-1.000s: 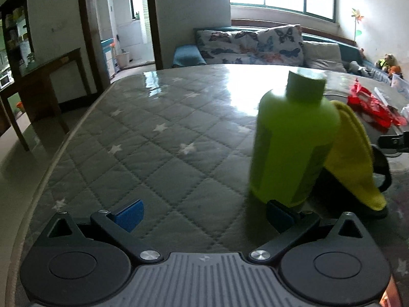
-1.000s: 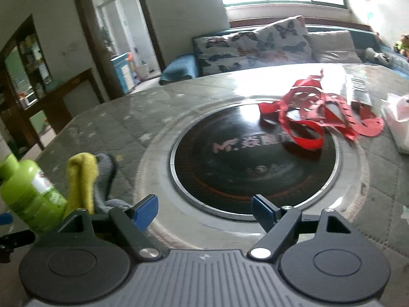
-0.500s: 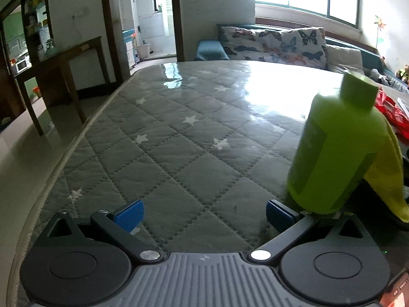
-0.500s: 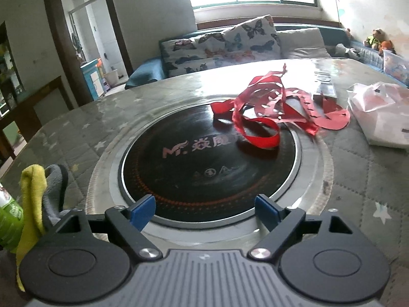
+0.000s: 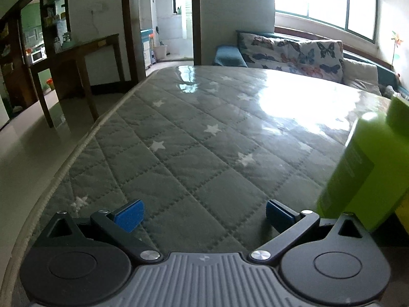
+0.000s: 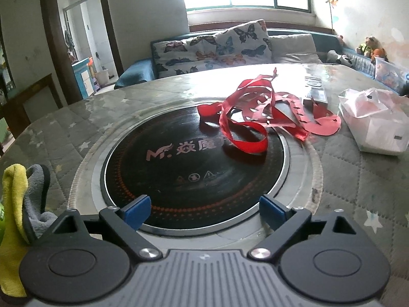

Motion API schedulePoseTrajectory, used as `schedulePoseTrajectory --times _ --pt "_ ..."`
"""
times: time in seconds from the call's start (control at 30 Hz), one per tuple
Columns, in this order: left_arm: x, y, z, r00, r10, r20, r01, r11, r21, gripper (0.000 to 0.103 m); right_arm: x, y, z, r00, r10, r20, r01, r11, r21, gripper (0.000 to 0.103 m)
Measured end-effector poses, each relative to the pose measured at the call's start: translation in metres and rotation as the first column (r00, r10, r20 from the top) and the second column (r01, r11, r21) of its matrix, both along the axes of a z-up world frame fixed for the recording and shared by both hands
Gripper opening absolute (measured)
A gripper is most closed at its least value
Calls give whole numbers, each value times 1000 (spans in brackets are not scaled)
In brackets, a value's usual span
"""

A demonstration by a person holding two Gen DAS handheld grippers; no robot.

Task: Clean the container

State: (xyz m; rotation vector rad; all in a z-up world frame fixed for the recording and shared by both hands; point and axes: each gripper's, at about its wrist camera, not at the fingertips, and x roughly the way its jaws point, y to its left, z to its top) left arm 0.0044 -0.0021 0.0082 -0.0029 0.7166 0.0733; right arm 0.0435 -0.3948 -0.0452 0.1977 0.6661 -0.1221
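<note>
A lime-green bottle [image 5: 365, 168] stands at about 3 o'clock in the left wrist view, its long axis near vertical, leaning slightly right, cap up; the frame edge cuts off its right side. The left gripper [image 5: 204, 211] has its jaws wide apart, holding nothing, just left of the bottle. A yellow cloth [image 6: 14, 204] shows at 9 o'clock in the right wrist view, partly hidden. The right gripper [image 6: 204, 208] gapes wide and empty over a black induction cooktop [image 6: 189, 168]. Red paper strips [image 6: 258, 117] lie at 1 o'clock. The quilted star-patterned table cover [image 5: 179, 148] shines; a butterfly-print sofa [image 6: 217, 48] stands beyond.
</note>
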Motion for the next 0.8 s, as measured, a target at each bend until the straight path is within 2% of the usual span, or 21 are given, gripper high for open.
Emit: schedulePoseTrajectory --times 0.1,0.43,0.8 --pt "5 5 -1 1000 15 3 -15 1000 -19 103 2 0 -1 1000 -2 0 2 1000 -10 95" --pt "17 12 -4 999 40 22 -40 999 -11 103 10 -1 -5 1000 -11 -3 11 1000 -28 103" --pt "23 14 -5 998 47 30 -47 999 -10 103 14 0 -6 1000 -19 -14 18 998 -52 103"
